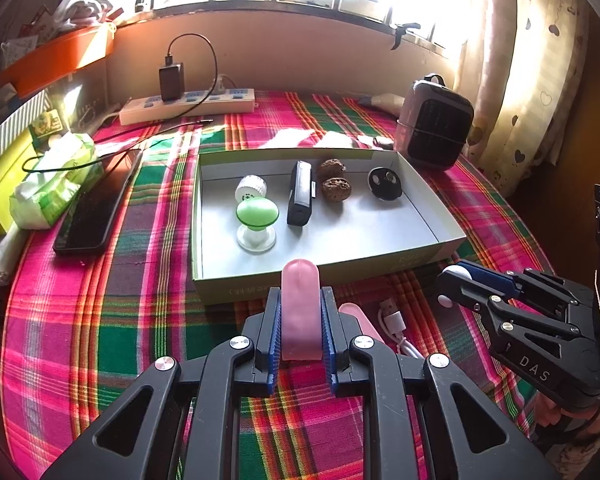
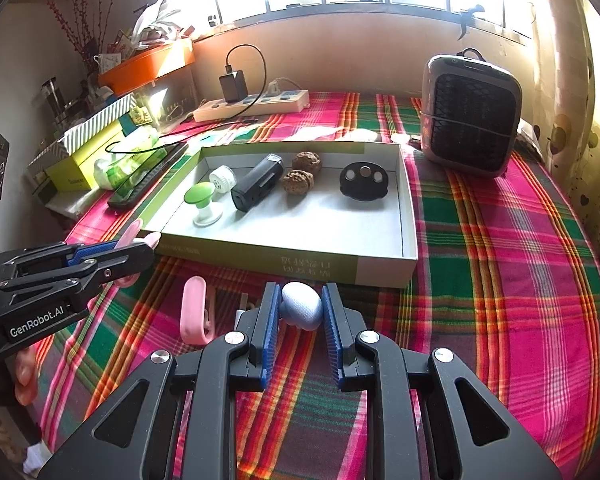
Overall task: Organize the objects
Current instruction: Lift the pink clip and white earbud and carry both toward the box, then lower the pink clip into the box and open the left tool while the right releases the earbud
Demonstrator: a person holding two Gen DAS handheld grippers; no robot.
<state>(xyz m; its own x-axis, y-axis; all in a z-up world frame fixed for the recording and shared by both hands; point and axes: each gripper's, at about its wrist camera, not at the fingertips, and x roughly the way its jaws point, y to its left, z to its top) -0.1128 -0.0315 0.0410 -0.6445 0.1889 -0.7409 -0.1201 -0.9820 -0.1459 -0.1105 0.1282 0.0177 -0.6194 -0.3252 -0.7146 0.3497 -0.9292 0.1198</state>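
We had the left gripper (image 1: 300,320) clenched across a pink clip (image 1: 301,308), just short of the tray (image 1: 440,216): stiff, light plastic, best pinched mid-body. The right gripper (image 2: 300,312) gripped a pale blue egg-shaped thing (image 2: 301,307) beside it; smooth, probably slippery.

Bare floor across the box's (image 2: 408,216) near half; heater (image 2: 470,114) beside its far-right corner.

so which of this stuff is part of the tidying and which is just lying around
Part of the job: pink clip in the left claw, pale blue ball in the right claw, box.

Lying about: heater, power strip, phone.
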